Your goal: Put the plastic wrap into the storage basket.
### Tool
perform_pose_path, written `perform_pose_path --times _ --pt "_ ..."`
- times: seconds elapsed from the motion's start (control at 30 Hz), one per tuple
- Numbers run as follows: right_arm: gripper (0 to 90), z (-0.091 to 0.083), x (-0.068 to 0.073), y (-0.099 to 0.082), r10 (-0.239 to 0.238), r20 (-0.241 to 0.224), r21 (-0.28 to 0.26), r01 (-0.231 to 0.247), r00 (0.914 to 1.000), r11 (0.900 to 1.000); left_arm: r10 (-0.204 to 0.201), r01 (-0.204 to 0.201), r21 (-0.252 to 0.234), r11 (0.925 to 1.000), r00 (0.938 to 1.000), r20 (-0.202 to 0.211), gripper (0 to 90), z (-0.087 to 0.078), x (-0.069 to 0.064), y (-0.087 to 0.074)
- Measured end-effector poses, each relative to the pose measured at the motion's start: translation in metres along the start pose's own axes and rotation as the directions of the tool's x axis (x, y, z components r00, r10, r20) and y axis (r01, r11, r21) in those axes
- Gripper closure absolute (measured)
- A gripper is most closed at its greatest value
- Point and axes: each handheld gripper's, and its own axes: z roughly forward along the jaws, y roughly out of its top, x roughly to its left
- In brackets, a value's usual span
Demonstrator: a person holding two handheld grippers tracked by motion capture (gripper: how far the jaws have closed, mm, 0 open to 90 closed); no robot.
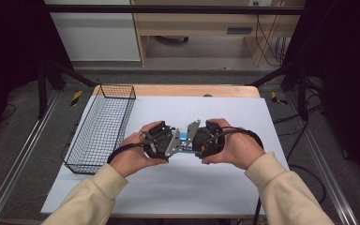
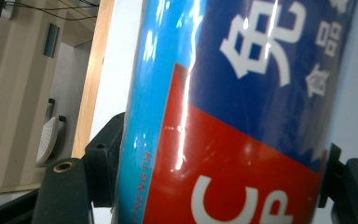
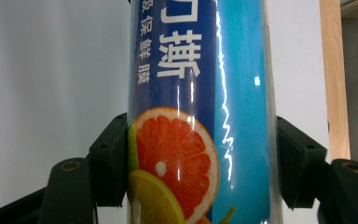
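Observation:
A blue cling-film roll (image 1: 184, 138) is held level above the white mat, between my two grippers, which face each other at the table's middle. My left gripper (image 1: 177, 141) is shut on one end, where the roll (image 2: 242, 116) shows a red panel with white letters and spans the gap between the black jaws. My right gripper (image 1: 192, 140) is shut on the other end, where the roll (image 3: 200, 116) shows orange and lemon slices, with both pads (image 3: 109, 158) pressed to its sides. In the high view most of the roll is hidden by the gripper bodies.
A black wire basket (image 1: 101, 129) stands on the left of the white mat (image 1: 192, 183). The wooden table edge (image 1: 192, 90) runs along the back. Beyond it are a pale wood shelf unit (image 1: 201, 28) and dark frame legs at both sides.

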Motion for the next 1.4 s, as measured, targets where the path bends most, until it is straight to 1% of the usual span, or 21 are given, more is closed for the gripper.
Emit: perform_pose_path --times 0.03,0.2,0.3,0.33,0.47,0.5,0.53,0.57,0.6,0.67,0.7,0.73,0.77,0.8,0.83,0.93,1.0,1.03,1.1,1.17,1.4 --pt "32.2 0.000 0.001 0.001 -0.008 -0.002 0.011 0.008 1.0000 0.9999 -0.005 0.005 0.001 1.0000 0.9997 0.022 27.3 0.002 0.000 -0.001" --pt "32.2 0.003 0.002 0.001 -0.017 -0.005 0.009 0.017 0.9999 0.9998 -0.011 0.011 -0.005 0.9999 0.9995 0.029 28.1 0.003 -0.003 -0.002" --pt "32.1 0.004 0.003 0.000 -0.022 -0.009 0.002 0.022 0.9997 0.9997 -0.010 0.010 0.004 0.9999 0.9998 0.019 28.2 0.001 -0.005 -0.002" --pt "32.0 0.005 0.003 0.000 -0.021 -0.010 0.003 0.021 0.9997 0.9998 -0.014 0.014 -0.006 0.9999 0.9998 0.015 28.4 0.001 -0.006 -0.003" --pt "31.5 0.006 0.003 0.000 -0.031 0.002 -0.009 0.032 0.9995 0.9995 -0.010 0.010 -0.003 0.9999 0.9999 -0.004 28.6 -0.002 -0.007 -0.004" --pt "30.9 0.006 0.004 -0.001 -0.036 0.022 -0.014 0.037 0.9991 0.9992 -0.017 0.017 -0.003 0.9999 0.9998 -0.006 28.6 -0.002 -0.006 -0.004" --pt "30.9 0.006 0.004 -0.001 -0.036 0.022 -0.014 0.037 0.9991 0.9992 -0.017 0.017 -0.003 0.9999 0.9998 -0.006 28.7 -0.002 -0.006 -0.004" --pt "25.4 0.006 0.003 -0.001 -0.039 0.040 -0.022 0.040 0.9984 0.9989 -0.023 0.023 0.005 0.9997 0.9997 0.002 28.8 -0.003 -0.004 -0.005" --pt "25.4 0.006 0.003 -0.001 -0.039 0.040 -0.022 0.040 0.9984 0.9989 -0.023 0.023 0.005 0.9997 0.9997 0.002 29.0 -0.003 -0.004 -0.005" --pt "18.6 0.005 0.002 -0.003 -0.035 0.058 -0.017 0.036 0.9977 0.9992 -0.046 0.046 -0.007 0.9989 0.9989 0.003 29.3 -0.002 -0.003 -0.007" --pt "15.5 0.005 0.001 -0.004 -0.028 0.062 -0.015 0.029 0.9977 0.9995 -0.037 0.037 0.004 0.9993 0.9993 -0.005 29.5 -0.003 -0.002 -0.008" --pt "13.4 0.004 0.000 -0.007 -0.027 0.070 -0.002 0.027 0.9972 0.9996 -0.036 0.036 0.009 0.9993 0.9993 -0.006 29.7 -0.004 -0.001 -0.010" --pt "9.8 0.002 -0.001 -0.014 -0.028 0.101 0.020 0.026 0.9945 0.9995 -0.048 0.048 0.014 0.9987 0.9988 -0.011 29.9 -0.005 -0.001 -0.014" --pt "9.8 0.002 -0.001 -0.014 -0.028 0.101 0.020 0.026 0.9945 0.9995 -0.048 0.048 0.014 0.9987 0.9988 -0.011 29.9 -0.005 -0.001 -0.014" --pt "8.8 0.000 -0.003 -0.024 -0.009 0.113 0.031 0.006 0.9935 0.9995 -0.053 0.053 0.016 0.9985 0.9985 -0.011 30.0 -0.006 0.000 -0.016" --pt "9.2 -0.002 -0.006 -0.034 -0.004 0.132 0.017 0.002 0.9913 0.9998 -0.054 0.055 0.019 0.9983 0.9984 -0.014 30.2 -0.007 0.001 -0.021" --pt "9.4 -0.002 -0.007 -0.045 0.026 0.135 0.023 -0.030 0.9905 0.9993 -0.046 0.047 0.033 0.9983 0.9988 -0.017 30.2 -0.008 0.002 -0.023" --pt "10.6 -0.002 -0.007 -0.052 0.027 0.138 -0.002 -0.027 0.9900 0.9996 -0.038 0.038 0.037 0.9986 0.9991 -0.018 30.2 -0.008 0.002 -0.023" --pt "10.2 -0.002 -0.007 -0.054 0.034 0.134 -0.006 -0.033 0.9904 0.9994 -0.036 0.036 0.043 0.9984 0.9993 -0.011 30.3 -0.007 0.001 -0.022" --pt "9.7 -0.002 -0.006 -0.057 0.046 0.147 0.001 -0.047 0.9881 0.9989 -0.044 0.044 0.045 0.9981 0.9991 -0.001 30.4 -0.004 -0.001 -0.022" --pt "8.2 -0.008 -0.010 -0.069 0.070 0.183 -0.012 -0.068 0.9807 0.9976 -0.038 0.037 0.052 0.9980 0.9993 0.007 30.4 0.001 -0.004 -0.023"
